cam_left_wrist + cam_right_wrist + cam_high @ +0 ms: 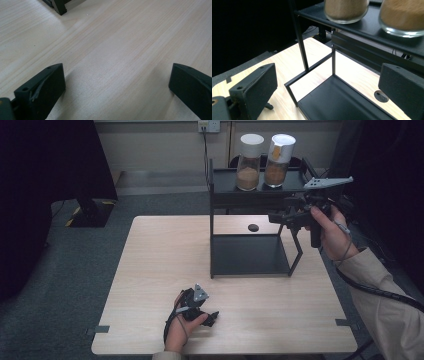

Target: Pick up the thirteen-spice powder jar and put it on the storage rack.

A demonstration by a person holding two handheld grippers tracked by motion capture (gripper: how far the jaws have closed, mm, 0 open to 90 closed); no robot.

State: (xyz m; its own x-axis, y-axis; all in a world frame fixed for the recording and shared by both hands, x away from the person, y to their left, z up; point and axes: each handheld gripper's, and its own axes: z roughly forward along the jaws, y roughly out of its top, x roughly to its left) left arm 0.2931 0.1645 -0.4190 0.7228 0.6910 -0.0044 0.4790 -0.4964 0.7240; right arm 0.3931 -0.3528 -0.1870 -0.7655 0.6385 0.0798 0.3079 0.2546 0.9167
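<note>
Jars (249, 162) on rack (250, 195) top, just beyond right gripper (280, 217), jaws wide, empty; left gripper (212, 317) same.

A pale wooden bench (165, 270) stands on grey carpet (60, 285). Behind it runs a light wall (160, 140) with a socket (208, 125); dark shapes flank both sides.

A pale wooden table (165, 285) carries a black two-tier metal rack (250, 255) at its far right, a small dark disc (253, 227) lying on the wood behind it, and two white-lidded jars (248, 162) of brown powder on the rack's top shelf.
</note>
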